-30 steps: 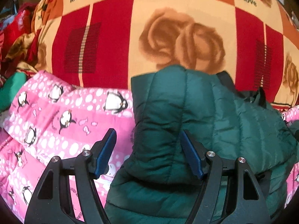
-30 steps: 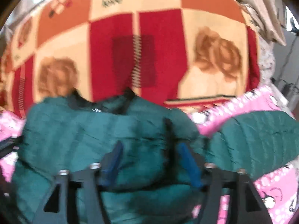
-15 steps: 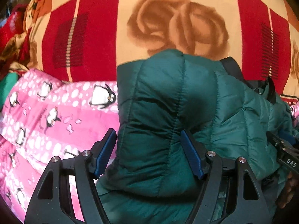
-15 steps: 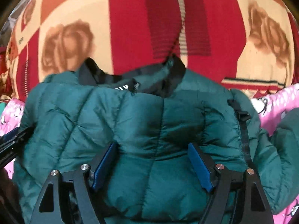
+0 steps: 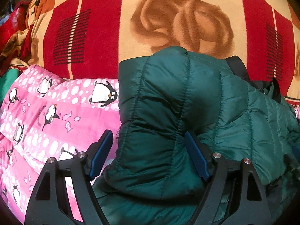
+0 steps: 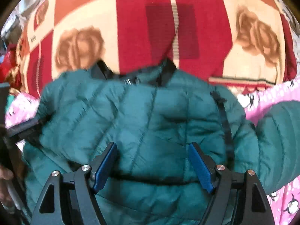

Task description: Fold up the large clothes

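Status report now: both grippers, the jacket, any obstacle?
Left gripper just opened wider, straddling jacket sleeve fold. Right gripper open over jacket back. No obstacle seen.

Lying spread over a bed: a red, orange and cream blanket (image 5: 97,37) with brown roses and the word "love", filling the view from nine round to three o'clock. Overlapping it toward seven o'clock, a pink penguin-print cover (image 5: 46,116). Resting across both, toward five o'clock, a dark green quilted jacket (image 5: 168,112), with its black-edged collar (image 6: 165,71) pointing to twelve o'clock in the right wrist view. Bunching at nine o'clock, some crumpled red cloth (image 5: 15,22).
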Tool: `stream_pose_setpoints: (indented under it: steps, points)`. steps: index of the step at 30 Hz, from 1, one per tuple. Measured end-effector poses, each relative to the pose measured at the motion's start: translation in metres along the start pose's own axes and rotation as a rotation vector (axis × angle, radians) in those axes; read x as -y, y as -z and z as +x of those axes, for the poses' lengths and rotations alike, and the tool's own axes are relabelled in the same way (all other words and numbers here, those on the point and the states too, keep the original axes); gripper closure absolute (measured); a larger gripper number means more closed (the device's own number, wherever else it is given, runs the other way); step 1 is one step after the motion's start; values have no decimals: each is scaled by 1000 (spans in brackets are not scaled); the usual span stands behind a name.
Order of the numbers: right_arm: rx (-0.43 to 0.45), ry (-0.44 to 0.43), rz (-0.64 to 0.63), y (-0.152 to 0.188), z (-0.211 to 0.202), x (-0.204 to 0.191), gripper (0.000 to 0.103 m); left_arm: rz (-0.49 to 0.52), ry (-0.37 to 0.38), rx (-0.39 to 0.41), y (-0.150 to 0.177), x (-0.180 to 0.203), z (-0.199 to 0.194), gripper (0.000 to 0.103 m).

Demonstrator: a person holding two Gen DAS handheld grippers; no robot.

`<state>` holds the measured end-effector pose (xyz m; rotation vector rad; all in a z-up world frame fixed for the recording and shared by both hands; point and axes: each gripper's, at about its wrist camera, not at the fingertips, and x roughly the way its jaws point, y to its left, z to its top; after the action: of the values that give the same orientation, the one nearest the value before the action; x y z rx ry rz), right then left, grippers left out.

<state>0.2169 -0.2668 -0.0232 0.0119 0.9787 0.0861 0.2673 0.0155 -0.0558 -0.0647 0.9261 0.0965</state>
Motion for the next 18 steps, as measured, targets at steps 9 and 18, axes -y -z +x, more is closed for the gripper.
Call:
stream_pose_setpoints:
  steps: [9, 18]
  points:
    - [-58, -10, 17, 8, 28, 6, 24, 36, -23, 22, 2, 5, -11, 23]
    - [3, -3, 41, 5, -5, 2, 24, 11, 3, 15, 8, 0, -23, 23]
